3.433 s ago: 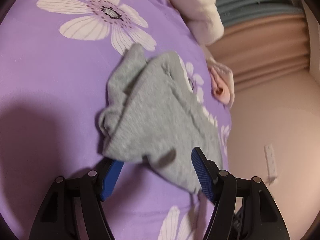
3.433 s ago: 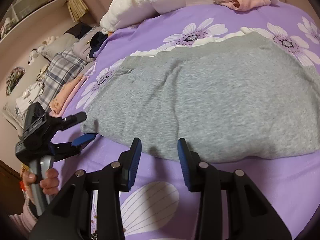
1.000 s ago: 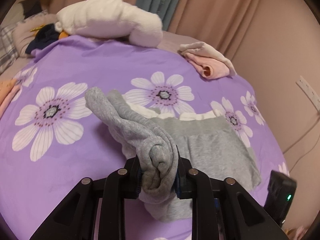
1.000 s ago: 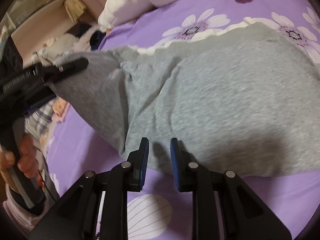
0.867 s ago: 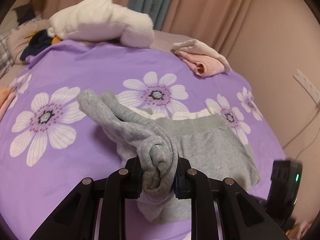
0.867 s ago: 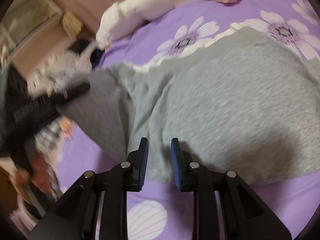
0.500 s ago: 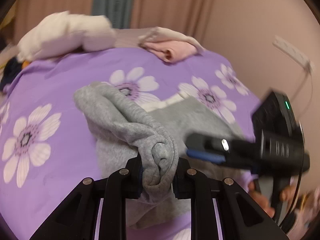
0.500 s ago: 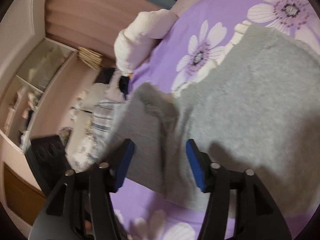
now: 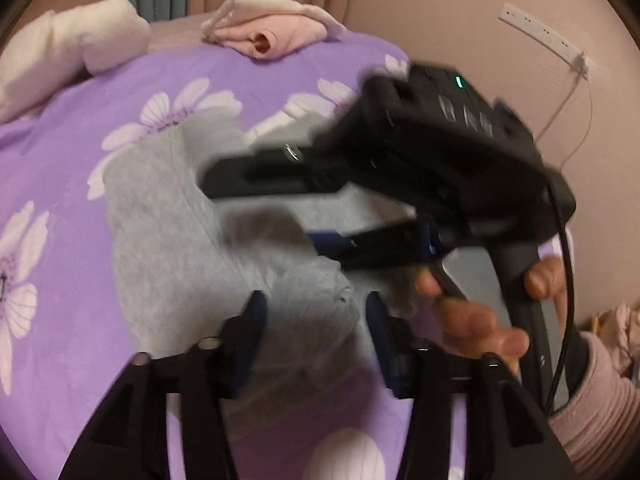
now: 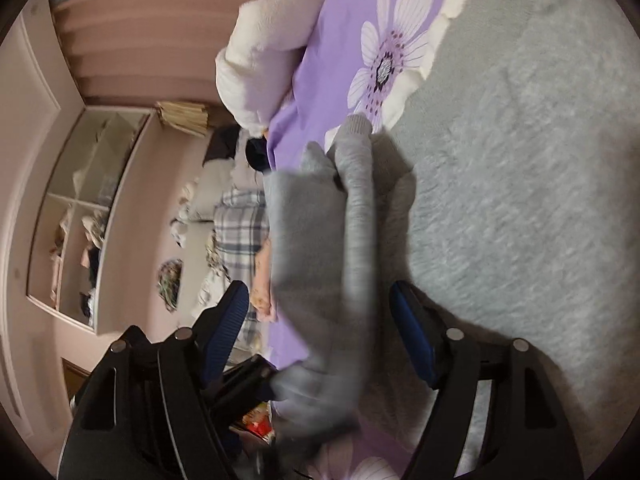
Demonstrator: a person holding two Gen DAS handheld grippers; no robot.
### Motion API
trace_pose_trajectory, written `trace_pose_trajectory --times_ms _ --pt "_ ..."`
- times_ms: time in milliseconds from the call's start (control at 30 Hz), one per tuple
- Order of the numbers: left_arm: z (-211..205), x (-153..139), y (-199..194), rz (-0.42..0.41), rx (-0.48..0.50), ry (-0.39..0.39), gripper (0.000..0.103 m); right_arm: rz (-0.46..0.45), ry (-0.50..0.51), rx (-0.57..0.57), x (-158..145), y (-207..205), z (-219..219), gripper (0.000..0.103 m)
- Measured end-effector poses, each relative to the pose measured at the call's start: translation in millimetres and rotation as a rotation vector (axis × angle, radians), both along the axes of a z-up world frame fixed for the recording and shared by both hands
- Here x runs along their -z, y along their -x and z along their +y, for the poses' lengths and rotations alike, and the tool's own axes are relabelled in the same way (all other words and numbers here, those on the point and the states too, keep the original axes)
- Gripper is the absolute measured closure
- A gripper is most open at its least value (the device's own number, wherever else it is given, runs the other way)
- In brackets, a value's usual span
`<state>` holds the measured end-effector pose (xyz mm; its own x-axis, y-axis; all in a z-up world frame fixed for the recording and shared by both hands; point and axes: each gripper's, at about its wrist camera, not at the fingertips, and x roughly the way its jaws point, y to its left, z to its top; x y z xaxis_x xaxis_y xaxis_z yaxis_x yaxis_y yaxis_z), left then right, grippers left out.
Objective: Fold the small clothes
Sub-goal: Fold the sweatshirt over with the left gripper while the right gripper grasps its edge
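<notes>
A grey garment (image 9: 160, 240) lies spread on the purple flowered bedspread (image 9: 60, 152). My left gripper (image 9: 316, 320) points down at its near edge. Its jaws are opening, and a bunched grey fold (image 9: 316, 304) sits loosely between the pads. My right gripper (image 9: 260, 208), held by a hand (image 9: 472, 320), crosses close in front of it from the right. In the right wrist view the right gripper (image 10: 320, 326) is rolled sideways, its jaws opening wide around a raised grey fold (image 10: 316, 240) that the pads do not press. The garment's body (image 10: 520, 200) fills the right side.
A white rolled bundle (image 9: 68, 48) and a folded pink garment (image 9: 264, 36) lie at the bed's far edge. A power strip (image 9: 544, 36) hangs on the wall to the right. Shelves (image 10: 80, 208) and a pile of plaid clothes (image 10: 240, 216) lie beyond the bed.
The left jaws have spread and released the rolled grey fold they were clamping. The right gripper rolled sideways, widened its jaws and came in close in front of the left gripper.
</notes>
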<state>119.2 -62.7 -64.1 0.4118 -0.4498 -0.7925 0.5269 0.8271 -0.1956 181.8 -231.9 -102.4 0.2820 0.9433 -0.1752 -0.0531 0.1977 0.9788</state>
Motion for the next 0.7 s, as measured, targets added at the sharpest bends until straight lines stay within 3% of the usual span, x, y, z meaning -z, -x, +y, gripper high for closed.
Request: trace_pose_trajectory --times_ms 67,133,200,267,467,700 --pt "0.9 0.5 3.4 -0.005 -0.007 -0.003 0.051 -0.012 0.044 -0.007 -5.7 -5.0 5.5 0.029" --pt "7.6 -0.4 6.4 0.012 -0.023 0.035 0.051 -0.018 0.125 0.006 -9.5 -8.3 10.6 0.037" --pt "18.7 -2.1 11.6 0.033 -0.043 0.071 0.051 -0.022 0.202 0.005 -11.2 -11.0 16.1 0.071" --pt "32.9 -5.1 19.1 0.046 -0.066 0.098 0.051 -0.031 0.264 0.016 -12.7 -12.0 19.4 0.087" --pt "74.0 -17.6 42.5 0.051 -0.142 0.139 0.051 -0.109 0.271 0.104 -35.6 -9.8 12.9 0.093" --pt "105.6 -20.9 48.9 0.058 -0.229 0.183 0.051 -0.221 0.310 0.237 -81.9 -11.4 -36.2 0.093"
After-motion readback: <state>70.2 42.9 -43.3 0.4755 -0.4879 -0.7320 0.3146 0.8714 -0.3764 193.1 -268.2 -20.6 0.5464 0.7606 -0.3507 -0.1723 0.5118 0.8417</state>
